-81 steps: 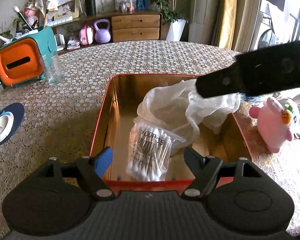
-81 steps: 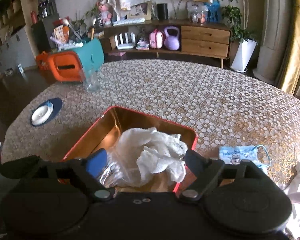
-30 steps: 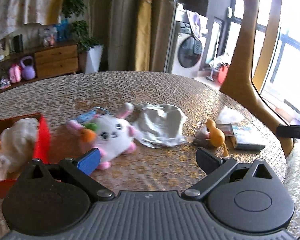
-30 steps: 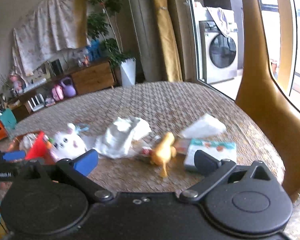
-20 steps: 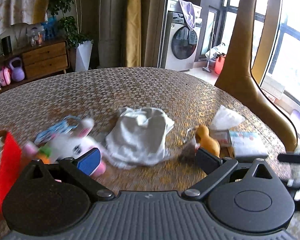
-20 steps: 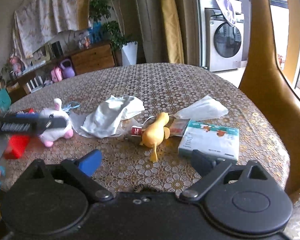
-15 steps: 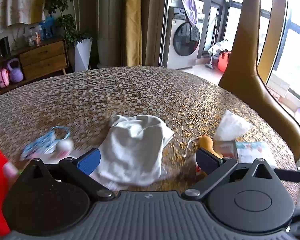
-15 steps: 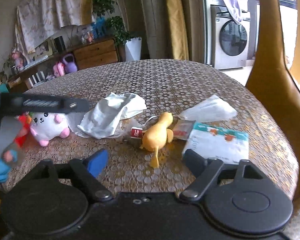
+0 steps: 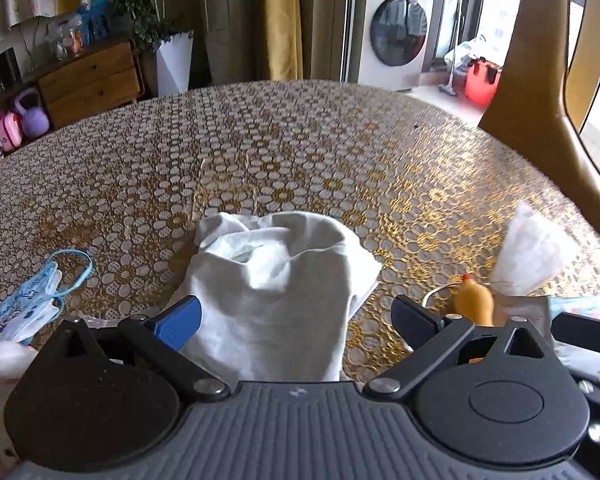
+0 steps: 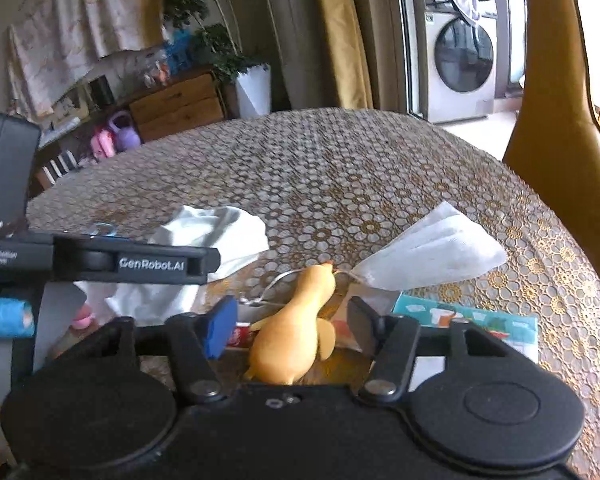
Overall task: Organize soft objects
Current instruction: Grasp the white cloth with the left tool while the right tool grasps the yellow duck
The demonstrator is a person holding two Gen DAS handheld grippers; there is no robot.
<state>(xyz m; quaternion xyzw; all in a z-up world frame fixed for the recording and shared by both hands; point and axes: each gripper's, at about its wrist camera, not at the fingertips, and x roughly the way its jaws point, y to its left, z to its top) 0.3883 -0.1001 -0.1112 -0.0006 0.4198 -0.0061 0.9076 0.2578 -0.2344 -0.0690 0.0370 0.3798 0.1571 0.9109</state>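
A crumpled white cloth [image 9: 276, 280] lies on the lace-covered table between the open fingers of my left gripper [image 9: 296, 320], which is low over its near end. It also shows in the right wrist view [image 10: 204, 248], partly behind the left gripper's body. A yellow soft duck [image 10: 296, 336] lies between the fingers of my right gripper [image 10: 292, 328], which are open and stand on either side of it without touching. The duck's head shows in the left wrist view [image 9: 474, 304].
A blue face mask [image 9: 32, 300] lies left of the cloth, and a white plush toy's ear [image 9: 0, 360] shows at the left edge. A white tissue packet [image 10: 432, 252] and a teal tissue pack [image 10: 468, 320] lie right of the duck. A wooden chair back [image 9: 540, 120] stands at the table's right edge.
Both grippers swung right from the red tin, then moved forward and down. The left one now straddles the white cloth; the right one narrowed around the duck.
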